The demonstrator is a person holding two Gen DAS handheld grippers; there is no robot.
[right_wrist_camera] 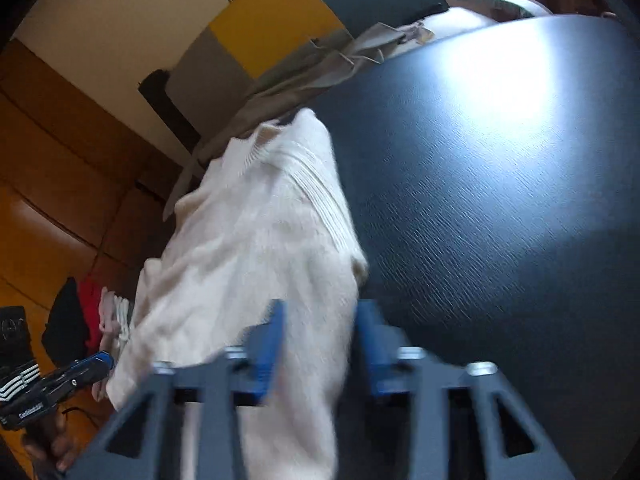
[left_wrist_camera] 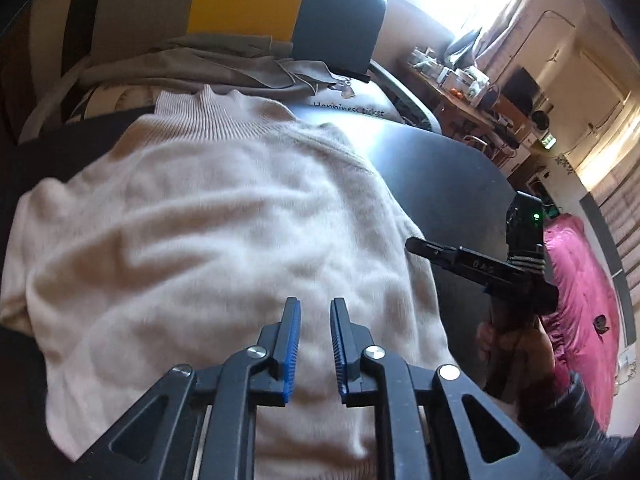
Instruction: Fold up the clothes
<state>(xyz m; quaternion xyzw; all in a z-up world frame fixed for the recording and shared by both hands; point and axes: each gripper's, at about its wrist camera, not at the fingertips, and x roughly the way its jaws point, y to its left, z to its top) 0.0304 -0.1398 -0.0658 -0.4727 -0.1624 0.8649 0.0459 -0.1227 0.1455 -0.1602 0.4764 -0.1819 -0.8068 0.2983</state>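
A cream knit sweater (left_wrist_camera: 208, 220) lies spread on the dark table (left_wrist_camera: 440, 184), its ribbed collar at the far edge beside a heap of beige clothes (left_wrist_camera: 208, 64). The left gripper (left_wrist_camera: 315, 312) hovers above the near part of the body, its blue-padded jaws a narrow gap apart with nothing between them.

In the right wrist view the right gripper (right_wrist_camera: 320, 320) has its jaws set wide on either side of the sweater's edge; motion blur hides whether the pads touch the knit, so no hold can be confirmed.

No sleeve lies out to either side in either view — so the side folds may already be in, or the sleeves are simply out of sight. Any coming fold calls for a firm pinch at the hem with each gripper and an even lift, since the soft knit will sag and bunch if one side leads.
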